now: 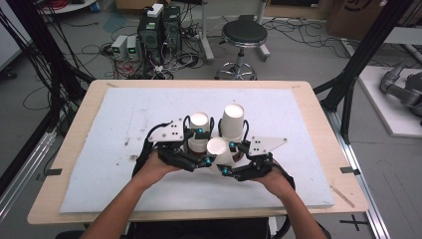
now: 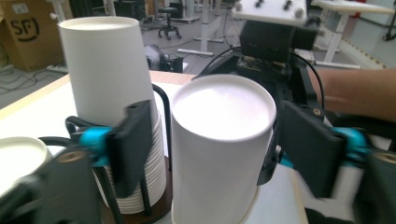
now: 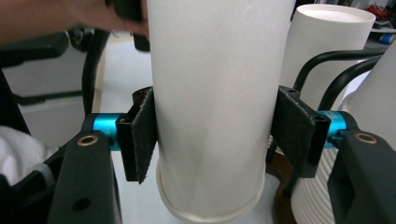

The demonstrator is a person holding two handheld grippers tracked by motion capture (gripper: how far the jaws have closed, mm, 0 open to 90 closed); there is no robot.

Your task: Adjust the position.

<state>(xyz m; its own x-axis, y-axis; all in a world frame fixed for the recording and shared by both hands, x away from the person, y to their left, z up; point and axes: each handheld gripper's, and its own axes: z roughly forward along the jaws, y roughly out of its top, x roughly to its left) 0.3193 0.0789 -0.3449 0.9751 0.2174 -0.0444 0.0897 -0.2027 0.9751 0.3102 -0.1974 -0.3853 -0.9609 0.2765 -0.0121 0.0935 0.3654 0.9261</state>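
An upside-down white paper cup (image 1: 216,146) stands nearest me in a group of three cup stacks on the white board (image 1: 124,114). My right gripper (image 3: 215,135) is shut on this cup (image 3: 210,70), both pads pressed to its sides just above the rim. From the other side my left gripper (image 2: 219,149) straddles the same cup (image 2: 219,107), open, with a small gap at its left pad (image 2: 133,149). In the high view the left gripper (image 1: 203,146) and right gripper (image 1: 229,158) meet at the cup. Behind it stand a left stack (image 1: 199,119) and a taller right stack (image 1: 233,117).
The stacks sit in a holder with a dark wooden base (image 2: 159,205) and black wire loops (image 3: 327,58) close beside the jaws. The board covers a wooden table (image 1: 318,109). A stool (image 1: 244,35) and computers (image 1: 159,27) stand on the floor beyond.
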